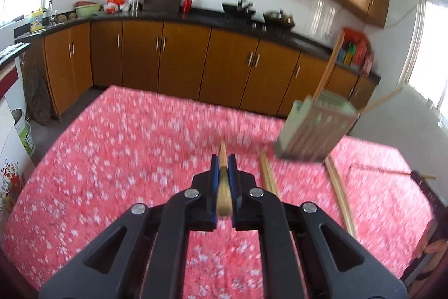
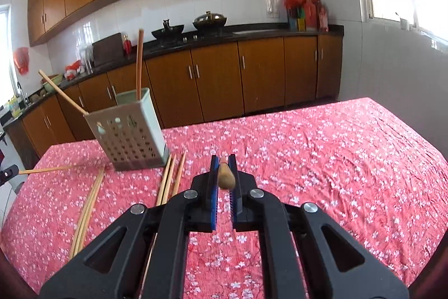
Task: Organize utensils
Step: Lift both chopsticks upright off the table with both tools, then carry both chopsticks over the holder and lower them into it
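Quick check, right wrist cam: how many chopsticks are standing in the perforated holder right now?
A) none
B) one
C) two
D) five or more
C: the right wrist view shows two chopsticks in the holder, one upright and one leaning out to the left; the others lie on the tablecloth.

A red tablecloth (image 2: 322,159) with small white blossoms covers the table. The perforated holder (image 2: 128,128) looks pale grey-green. Chopsticks (image 2: 170,177) are light tan wood, cabinets (image 2: 212,80) orange-brown, gripper pads (image 2: 214,181) blue.
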`<action>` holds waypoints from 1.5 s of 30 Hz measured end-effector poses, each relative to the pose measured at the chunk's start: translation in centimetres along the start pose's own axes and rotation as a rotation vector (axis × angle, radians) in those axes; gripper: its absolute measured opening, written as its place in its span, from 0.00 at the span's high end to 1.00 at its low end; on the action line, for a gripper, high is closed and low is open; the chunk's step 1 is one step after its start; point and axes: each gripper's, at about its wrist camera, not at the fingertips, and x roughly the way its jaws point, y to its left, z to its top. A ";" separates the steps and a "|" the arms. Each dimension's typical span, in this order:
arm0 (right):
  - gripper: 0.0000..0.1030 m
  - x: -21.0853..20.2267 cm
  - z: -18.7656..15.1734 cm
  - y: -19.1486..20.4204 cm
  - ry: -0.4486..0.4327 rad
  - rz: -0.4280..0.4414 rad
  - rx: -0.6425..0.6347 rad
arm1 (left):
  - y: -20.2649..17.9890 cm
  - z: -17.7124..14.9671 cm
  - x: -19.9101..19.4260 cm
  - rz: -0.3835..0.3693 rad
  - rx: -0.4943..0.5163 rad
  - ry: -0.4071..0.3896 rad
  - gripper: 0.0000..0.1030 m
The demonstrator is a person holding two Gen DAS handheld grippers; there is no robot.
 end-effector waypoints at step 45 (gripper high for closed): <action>0.93 -1.0 13.5 7.2 -0.325 0.293 0.047 | -15.0 15.3 -1.9 -0.147 0.075 -0.435 0.93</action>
